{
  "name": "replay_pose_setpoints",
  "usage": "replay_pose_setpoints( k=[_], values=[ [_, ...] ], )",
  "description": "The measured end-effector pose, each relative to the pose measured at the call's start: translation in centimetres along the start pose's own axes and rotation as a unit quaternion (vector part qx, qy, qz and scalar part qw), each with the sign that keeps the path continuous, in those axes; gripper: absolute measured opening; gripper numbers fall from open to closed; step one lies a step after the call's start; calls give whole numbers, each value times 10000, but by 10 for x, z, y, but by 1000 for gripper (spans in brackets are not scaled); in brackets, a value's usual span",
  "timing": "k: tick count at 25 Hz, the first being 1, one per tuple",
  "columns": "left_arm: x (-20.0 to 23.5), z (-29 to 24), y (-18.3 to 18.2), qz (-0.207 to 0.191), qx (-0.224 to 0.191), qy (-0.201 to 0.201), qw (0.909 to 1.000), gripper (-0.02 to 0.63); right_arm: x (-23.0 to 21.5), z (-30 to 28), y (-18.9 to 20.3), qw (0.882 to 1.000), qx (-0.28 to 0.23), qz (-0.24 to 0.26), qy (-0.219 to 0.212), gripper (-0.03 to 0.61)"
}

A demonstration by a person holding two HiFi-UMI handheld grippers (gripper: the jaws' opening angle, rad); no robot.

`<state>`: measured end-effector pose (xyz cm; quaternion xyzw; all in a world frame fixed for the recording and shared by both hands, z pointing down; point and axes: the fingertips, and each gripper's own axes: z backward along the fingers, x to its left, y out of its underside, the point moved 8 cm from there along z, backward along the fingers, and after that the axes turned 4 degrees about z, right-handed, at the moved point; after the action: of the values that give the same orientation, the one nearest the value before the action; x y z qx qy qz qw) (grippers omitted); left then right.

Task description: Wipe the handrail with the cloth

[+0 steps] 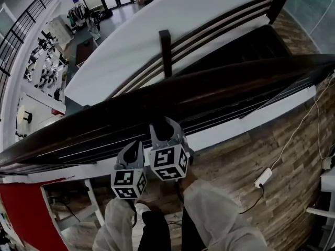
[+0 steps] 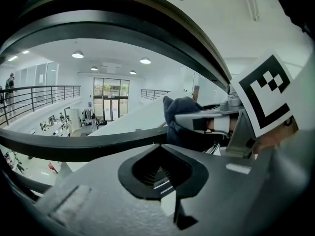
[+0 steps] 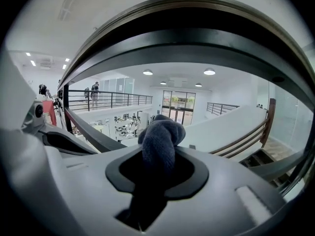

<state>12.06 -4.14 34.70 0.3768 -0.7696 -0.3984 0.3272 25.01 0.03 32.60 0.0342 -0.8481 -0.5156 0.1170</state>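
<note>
Grey cloth (image 3: 160, 136) bunched tight in your right gripper (image 3: 156, 168); its contact with the handrail (image 1: 209, 82) is hidden. Your left gripper (image 2: 160, 173) is closed, empty.

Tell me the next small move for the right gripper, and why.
Probably lift the right gripper a little so the cloth meets the handrail. Its jaws are shut on the cloth, but in the right gripper view the rail arcs above the cloth with open background between them, so wiping contact does not seem made yet.
</note>
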Motion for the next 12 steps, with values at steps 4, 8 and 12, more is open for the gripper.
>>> replay_pose_setpoints(
  k=[4, 8, 12],
  values=[
    [-24, -16, -1, -76, 81, 126, 9999, 2, -22, 1, 5, 9998, 56, -106, -181, 97],
    [-50, -27, -2, -136, 119, 197, 9996, 2, -47, 6, 15, 9998, 43, -142, -129, 97],
    [-74, -35, -3, -207, 162, 252, 9993, 2, -76, 16, 25, 9997, 17, -259, -10, 97]
  ],
)
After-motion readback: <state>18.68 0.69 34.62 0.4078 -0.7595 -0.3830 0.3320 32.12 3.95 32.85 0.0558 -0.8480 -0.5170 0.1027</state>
